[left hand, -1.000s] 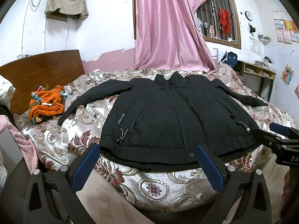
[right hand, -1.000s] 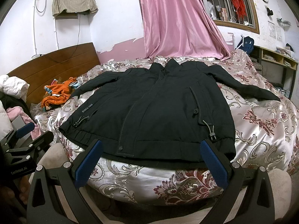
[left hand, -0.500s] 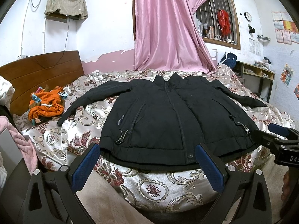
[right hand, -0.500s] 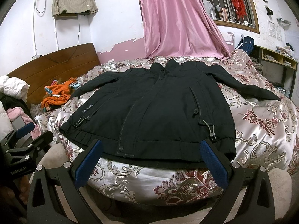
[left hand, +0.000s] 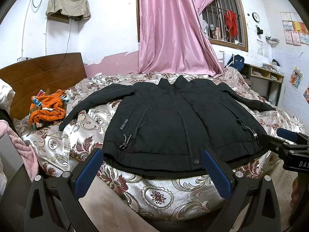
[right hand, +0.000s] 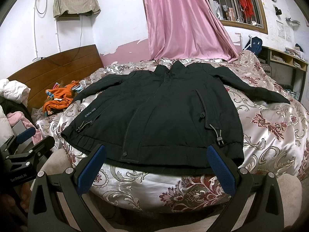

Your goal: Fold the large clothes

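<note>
A large black jacket (left hand: 173,119) lies flat and face up on the bed, zipped, both sleeves spread out, hem toward me; it also shows in the right wrist view (right hand: 160,114). My left gripper (left hand: 152,172) is open and empty, just short of the hem's left half. My right gripper (right hand: 156,166) is open and empty, just short of the hem's right half. Each gripper shows at the edge of the other's view: the right one (left hand: 285,141), the left one (right hand: 27,145).
The bed has a floral satin cover (left hand: 158,193). A heap of orange clothes (left hand: 48,110) lies by the wooden headboard (left hand: 38,75). Pink cloth (left hand: 25,154) is at the left. A pink curtain (left hand: 173,38) hangs behind; a desk (left hand: 264,77) stands at the right.
Both grippers have crept slightly nearer to the hem. The jacket has not moved.
</note>
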{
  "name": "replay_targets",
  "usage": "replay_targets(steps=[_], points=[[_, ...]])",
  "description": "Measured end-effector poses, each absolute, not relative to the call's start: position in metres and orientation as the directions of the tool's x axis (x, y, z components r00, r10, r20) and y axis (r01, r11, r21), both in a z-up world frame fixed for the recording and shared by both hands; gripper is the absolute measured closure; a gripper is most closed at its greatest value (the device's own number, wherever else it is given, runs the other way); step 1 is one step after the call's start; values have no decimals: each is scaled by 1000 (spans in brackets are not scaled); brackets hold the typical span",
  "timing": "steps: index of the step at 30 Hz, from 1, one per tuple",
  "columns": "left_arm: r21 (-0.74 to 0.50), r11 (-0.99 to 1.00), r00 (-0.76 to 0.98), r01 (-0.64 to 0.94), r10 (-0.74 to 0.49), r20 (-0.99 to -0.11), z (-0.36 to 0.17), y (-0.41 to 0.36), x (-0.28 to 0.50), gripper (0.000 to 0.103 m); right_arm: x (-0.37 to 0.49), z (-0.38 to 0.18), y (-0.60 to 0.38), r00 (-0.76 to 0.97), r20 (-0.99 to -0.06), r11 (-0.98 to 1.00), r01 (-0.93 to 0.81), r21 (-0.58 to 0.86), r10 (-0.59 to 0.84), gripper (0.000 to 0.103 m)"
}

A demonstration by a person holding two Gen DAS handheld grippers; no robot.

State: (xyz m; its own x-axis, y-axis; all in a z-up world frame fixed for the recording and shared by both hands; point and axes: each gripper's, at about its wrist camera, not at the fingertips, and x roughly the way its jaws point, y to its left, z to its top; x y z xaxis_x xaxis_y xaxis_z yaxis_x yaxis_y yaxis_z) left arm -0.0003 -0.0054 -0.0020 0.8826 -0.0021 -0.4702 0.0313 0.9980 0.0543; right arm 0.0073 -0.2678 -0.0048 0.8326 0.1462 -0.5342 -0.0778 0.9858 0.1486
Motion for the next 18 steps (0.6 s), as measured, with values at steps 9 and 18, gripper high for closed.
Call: replay_targets(steps=[9,18], points=[[53,998,881,31,-2,-473,-2,-5,0,0,7,-5,-269,832,-534,986,-77,150,146,1],[18,998,853,65,-46,-519,3,-19,22,0,6,-7,-271,841,-530,990,-39,137,107,1]])
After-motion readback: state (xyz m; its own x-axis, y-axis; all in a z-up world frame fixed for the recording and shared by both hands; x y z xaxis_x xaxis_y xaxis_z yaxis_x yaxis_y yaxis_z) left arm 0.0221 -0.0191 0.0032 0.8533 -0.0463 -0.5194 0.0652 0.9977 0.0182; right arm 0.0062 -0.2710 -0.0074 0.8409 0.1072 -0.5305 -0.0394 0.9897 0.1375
